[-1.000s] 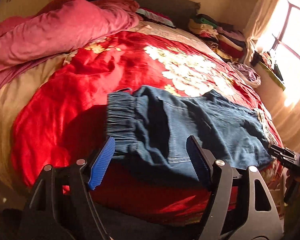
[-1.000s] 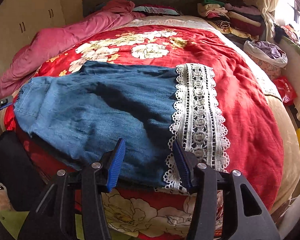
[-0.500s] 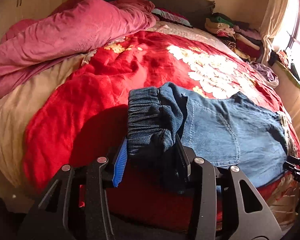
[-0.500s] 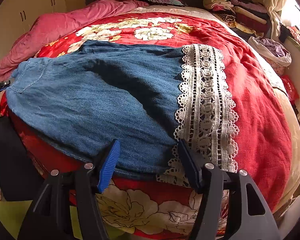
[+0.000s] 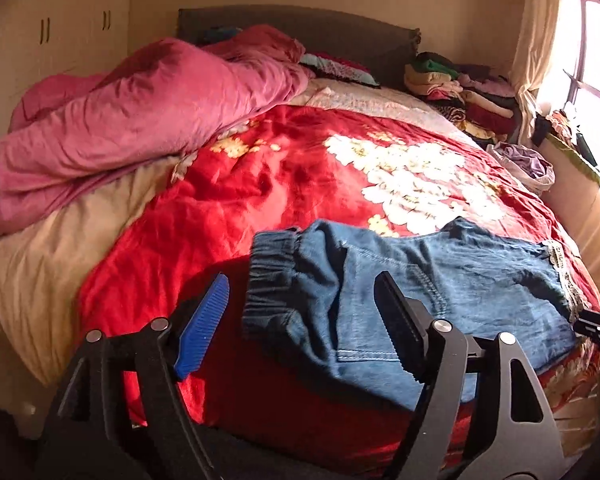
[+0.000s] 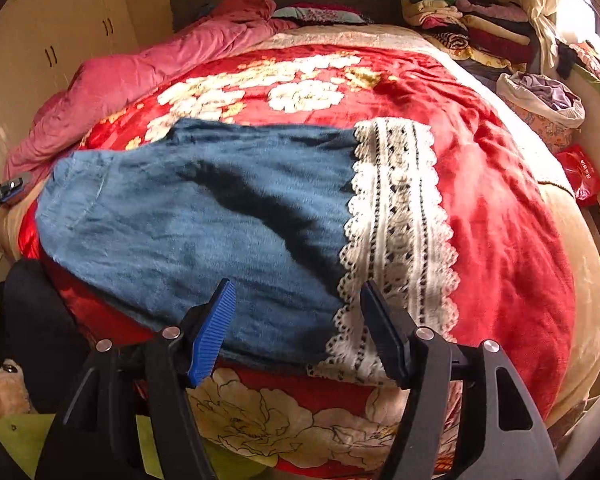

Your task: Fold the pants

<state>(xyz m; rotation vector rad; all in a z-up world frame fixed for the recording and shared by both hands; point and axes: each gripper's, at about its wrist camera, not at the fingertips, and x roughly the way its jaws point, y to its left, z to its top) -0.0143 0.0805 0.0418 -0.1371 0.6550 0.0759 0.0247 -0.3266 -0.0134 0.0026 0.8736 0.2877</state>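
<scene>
Blue denim pants [image 5: 440, 280] lie flat across the near edge of the red floral bedspread [image 5: 280, 184], elastic waistband [image 5: 276, 276] to the left, white lace hem [image 6: 396, 216] to the right. My left gripper [image 5: 300, 332] is open and empty, just in front of the waistband. My right gripper [image 6: 300, 328] is open and empty, at the near edge of the pants [image 6: 188, 220] beside the lace hem. The right gripper's tip shows in the left wrist view [image 5: 596, 328]; the left gripper's tip shows in the right wrist view [image 6: 0, 196].
A crumpled pink duvet [image 5: 132, 120] lies at the bed's far left. Folded clothes [image 5: 460, 92] are stacked by the headboard on the right. A bag of laundry [image 6: 540, 100] sits beside the bed near the window. Wardrobe doors [image 6: 52, 48] stand on the left.
My left gripper was shut on the waistband half a second ago; it has opened and let go, and the waistband lies on the bed. My right gripper stayed open and drew back slightly.
</scene>
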